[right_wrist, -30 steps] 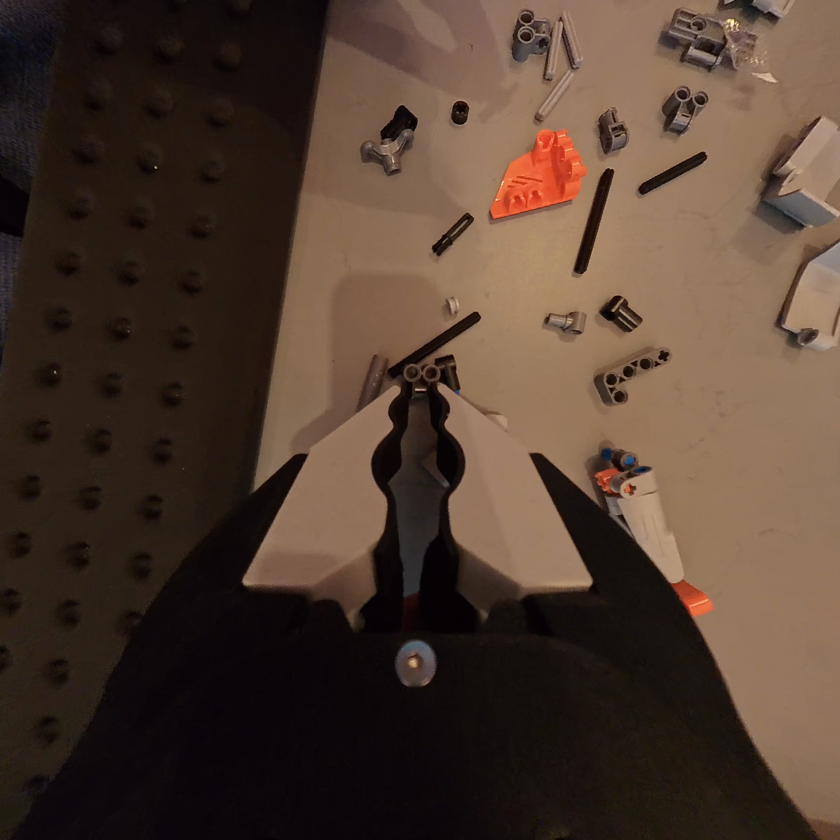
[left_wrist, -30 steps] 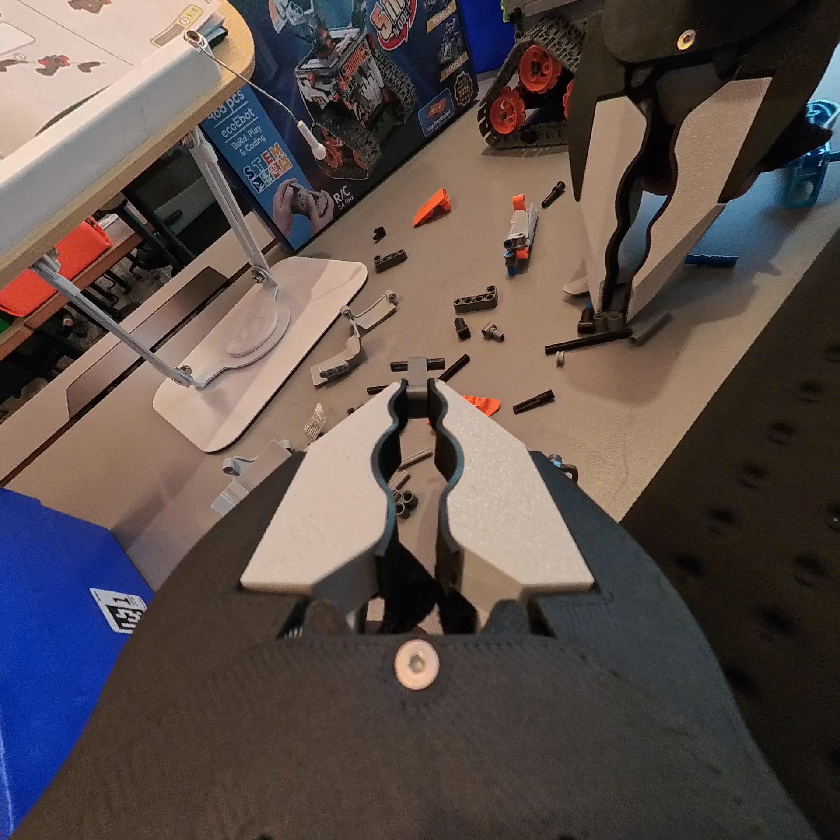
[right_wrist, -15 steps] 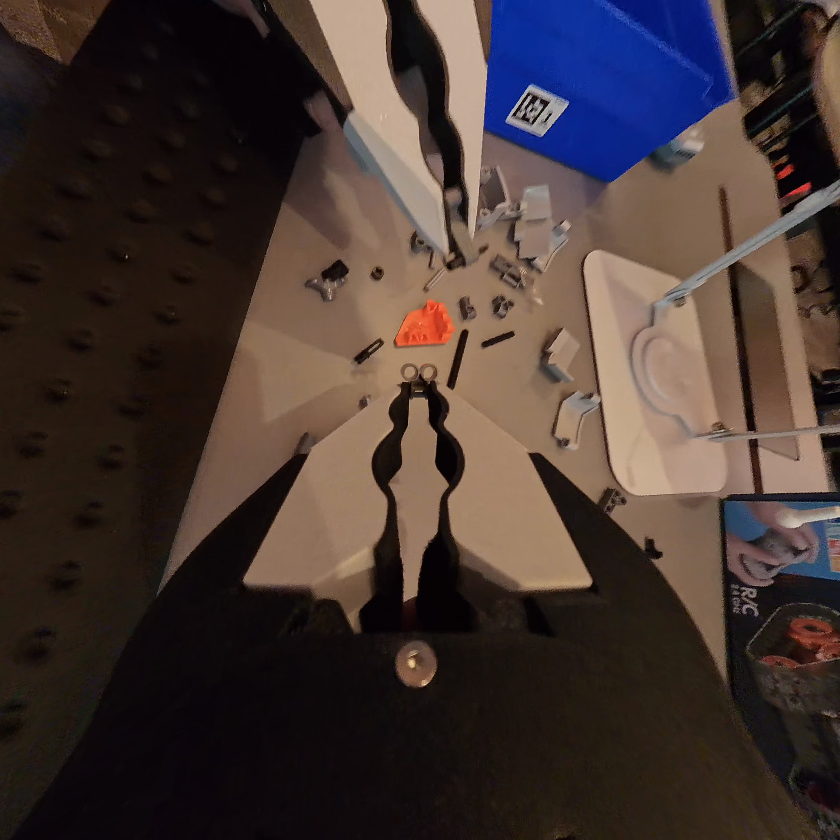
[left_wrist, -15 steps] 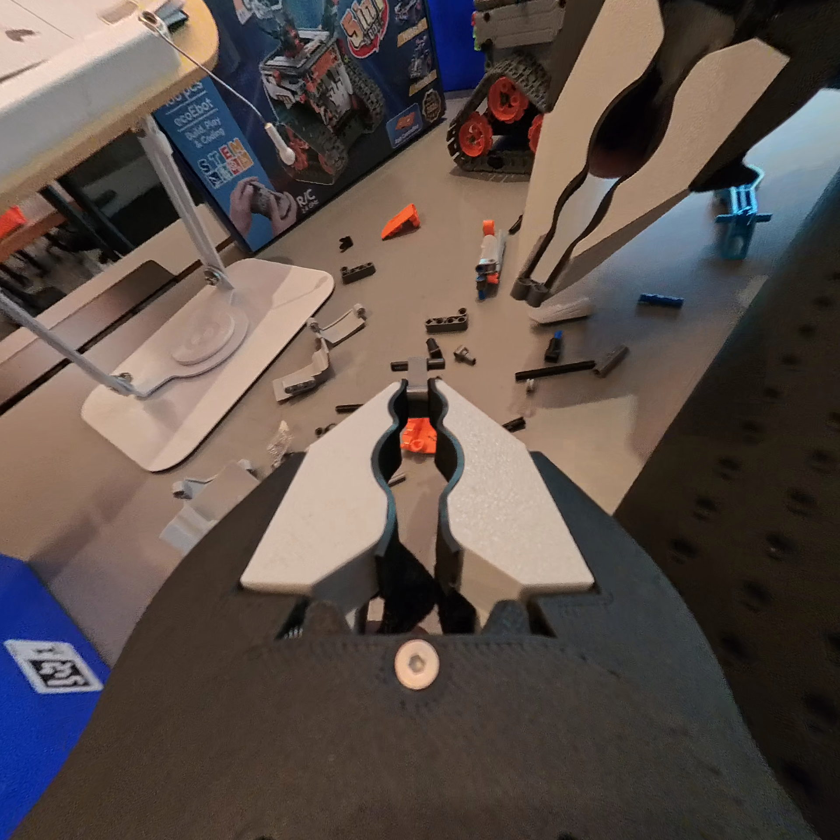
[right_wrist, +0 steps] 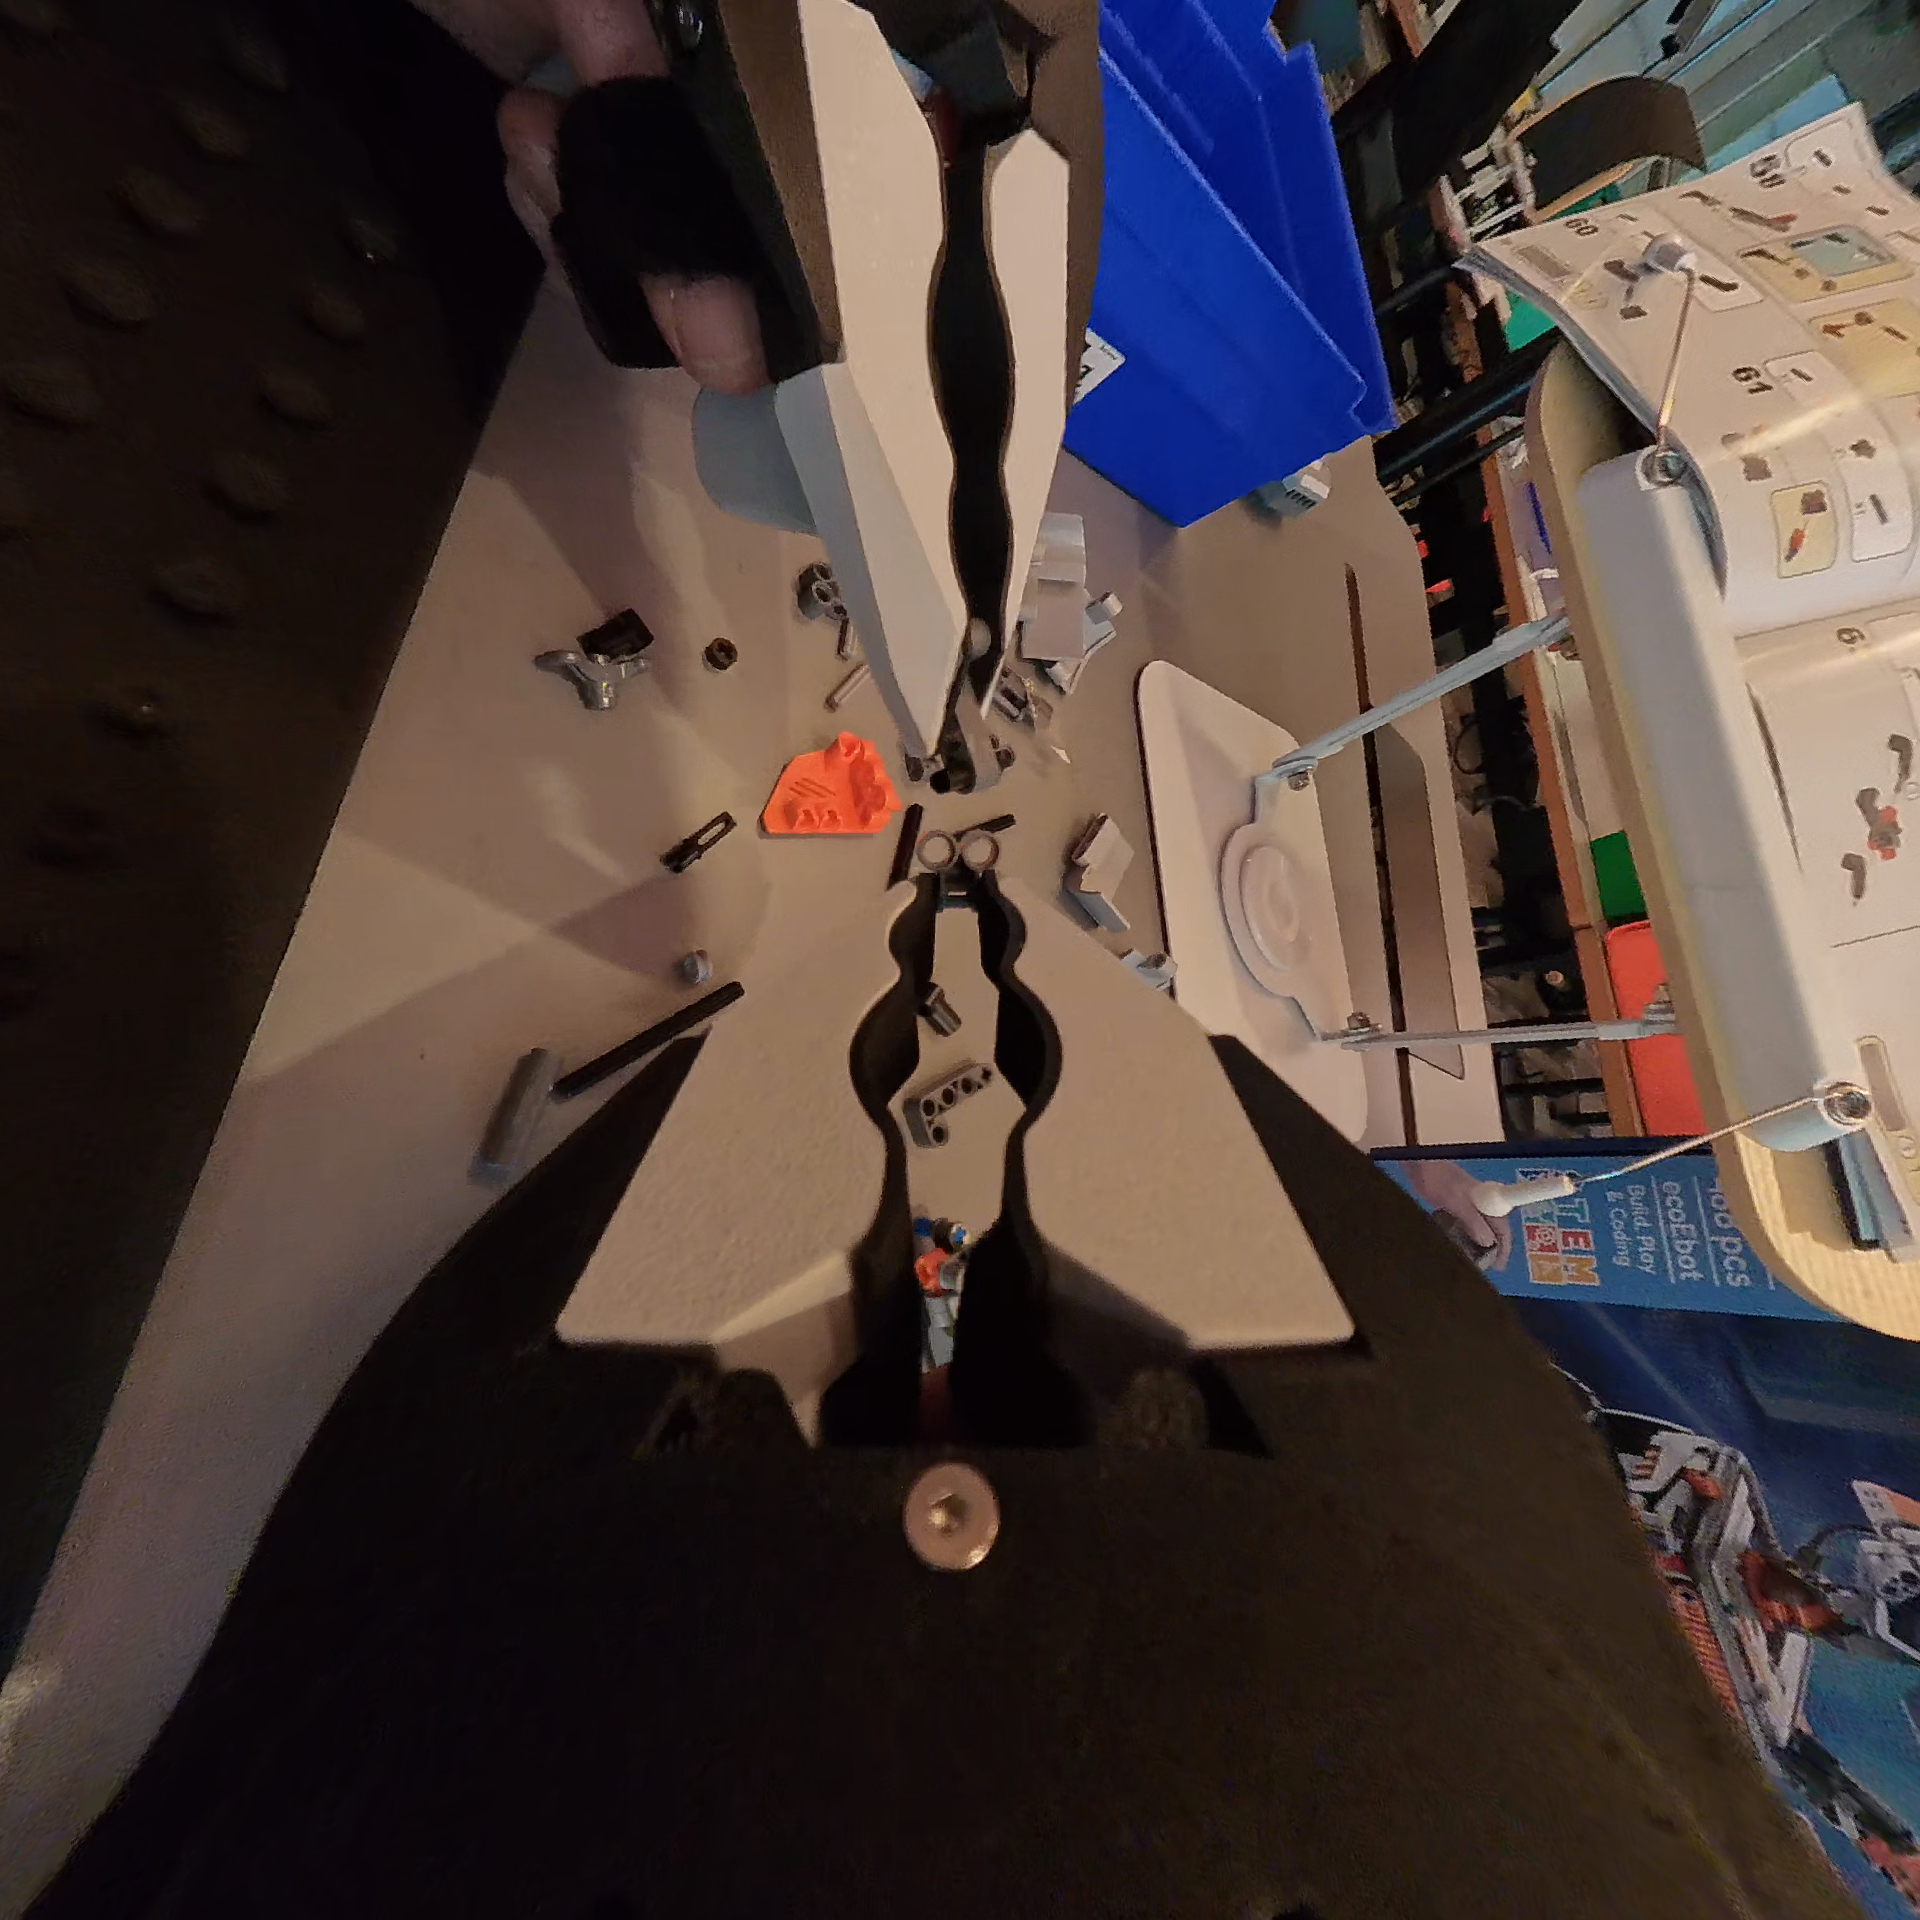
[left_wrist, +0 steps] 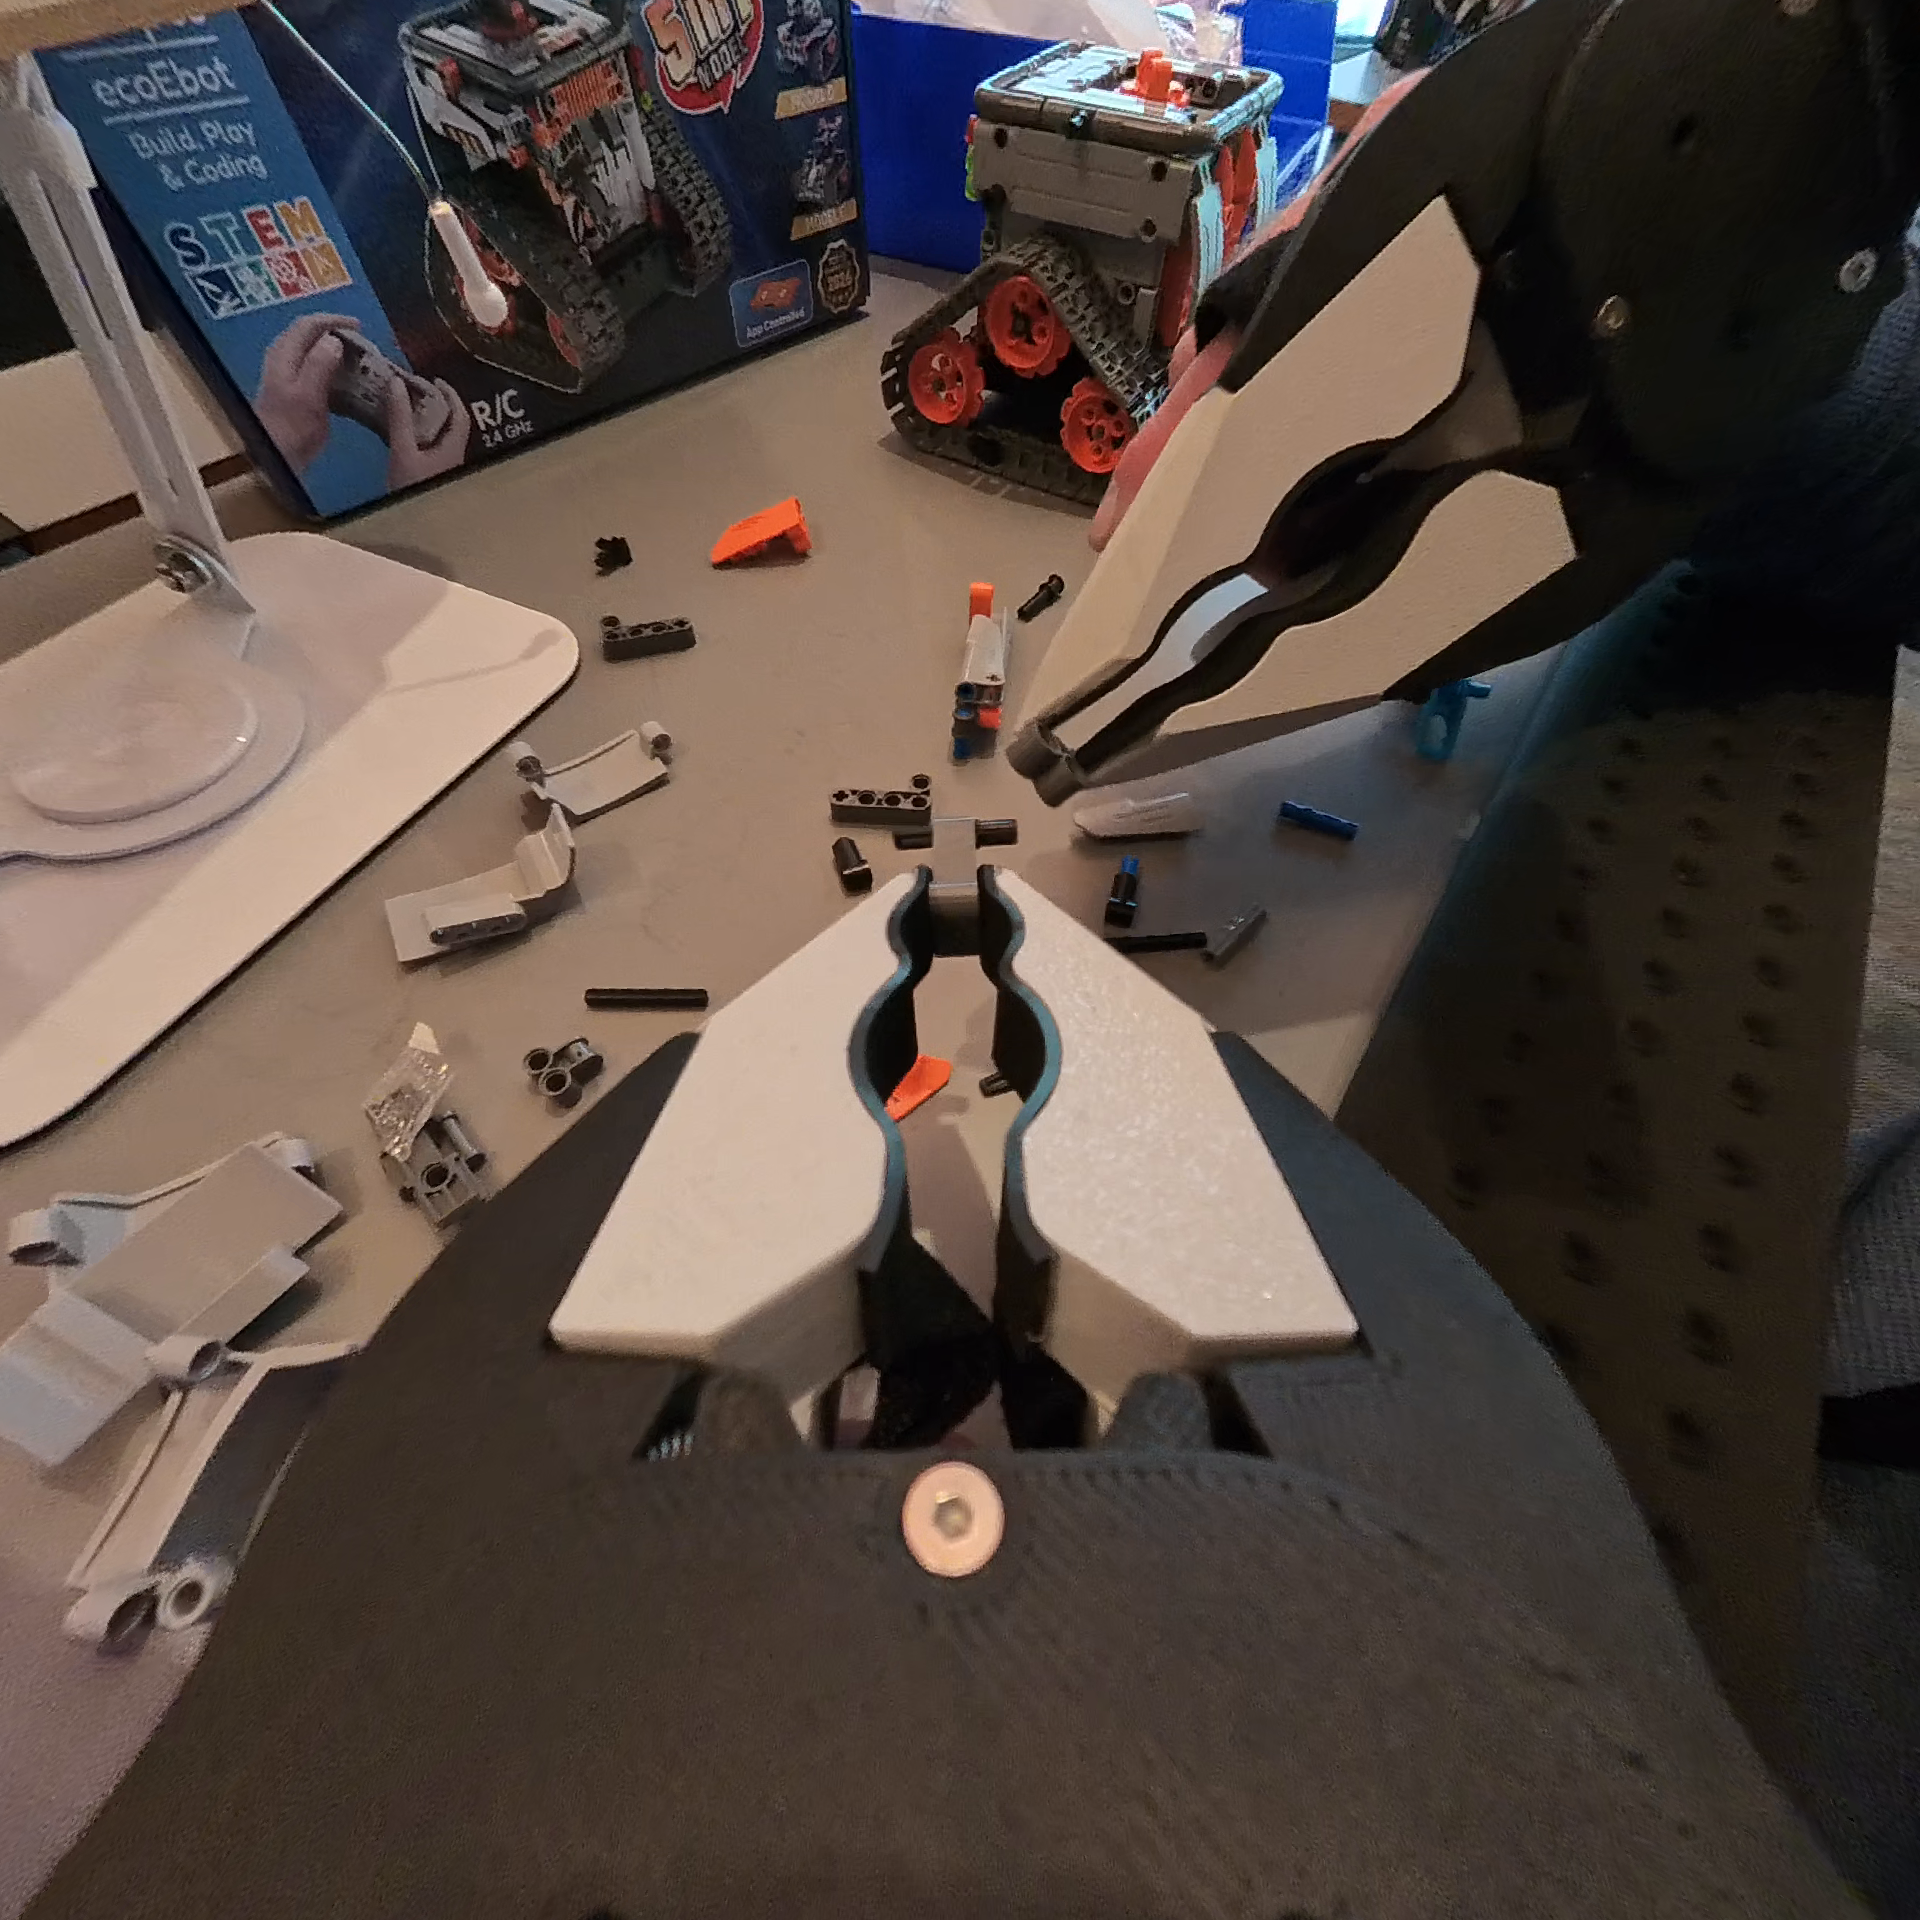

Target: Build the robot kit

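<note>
My left gripper [left_wrist: 954, 883] is shut on a small grey connector [left_wrist: 954, 906] that carries a black cross pin [left_wrist: 958, 831]. It holds the piece above the table. My right gripper [right_wrist: 956, 888] is shut on a dark grey two-hole connector [right_wrist: 956, 852], also held in the air. The two grippers face each other, tips a short way apart. In the left wrist view the right gripper [left_wrist: 1044, 764] comes in from the upper right. In the right wrist view the left gripper [right_wrist: 961, 758] comes down from the top, with a person's fingers [right_wrist: 686, 332] on it.
Loose black, grey and orange parts lie on the grey table [left_wrist: 790, 665], among them an orange wedge [right_wrist: 831, 795]. A tracked model [left_wrist: 1081, 312], a product box [left_wrist: 468, 239], a white stand base [left_wrist: 208, 727], a blue bin [right_wrist: 1216, 312] and a studded dark mat [left_wrist: 1610, 1143] surround them. Less than 4 cm separates the two grippers' tips.
My right gripper has lifted the two-hole connector off the table and turned toward my left gripper. Both grippers have risen and their tips have come closer together.
</note>
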The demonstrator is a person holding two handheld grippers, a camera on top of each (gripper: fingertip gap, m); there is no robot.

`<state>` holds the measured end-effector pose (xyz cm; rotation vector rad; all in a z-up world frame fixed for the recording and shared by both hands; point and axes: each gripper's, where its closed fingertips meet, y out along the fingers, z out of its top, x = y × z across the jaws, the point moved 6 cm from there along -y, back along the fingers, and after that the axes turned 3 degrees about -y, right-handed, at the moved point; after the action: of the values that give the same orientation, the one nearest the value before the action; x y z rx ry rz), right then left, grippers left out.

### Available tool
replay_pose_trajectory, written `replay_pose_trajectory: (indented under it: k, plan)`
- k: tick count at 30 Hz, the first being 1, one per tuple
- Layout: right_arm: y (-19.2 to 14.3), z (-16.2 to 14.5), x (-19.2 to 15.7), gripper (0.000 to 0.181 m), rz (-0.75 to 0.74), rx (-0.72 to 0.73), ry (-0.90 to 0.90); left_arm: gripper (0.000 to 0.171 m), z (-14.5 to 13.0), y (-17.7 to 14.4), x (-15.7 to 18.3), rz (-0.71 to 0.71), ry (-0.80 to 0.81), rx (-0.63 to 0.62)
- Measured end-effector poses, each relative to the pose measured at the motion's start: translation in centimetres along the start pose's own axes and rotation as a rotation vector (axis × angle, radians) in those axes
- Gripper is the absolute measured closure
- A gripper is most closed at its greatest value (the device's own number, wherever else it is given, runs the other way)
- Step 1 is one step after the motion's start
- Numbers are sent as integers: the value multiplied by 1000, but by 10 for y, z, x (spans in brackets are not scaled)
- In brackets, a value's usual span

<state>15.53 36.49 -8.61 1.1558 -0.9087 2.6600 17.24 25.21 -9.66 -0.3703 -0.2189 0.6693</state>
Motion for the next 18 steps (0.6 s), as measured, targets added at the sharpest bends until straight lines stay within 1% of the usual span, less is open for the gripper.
replay_pose_trajectory:
  k: [9,18]
  plan:
    - [3,0,-3,175,-44,4,-35,166,1,1,-3,-57,-86,17]
    - [3,-2,-3,175,-94,7,-79,166,0,6,-4,-108,-146,0]
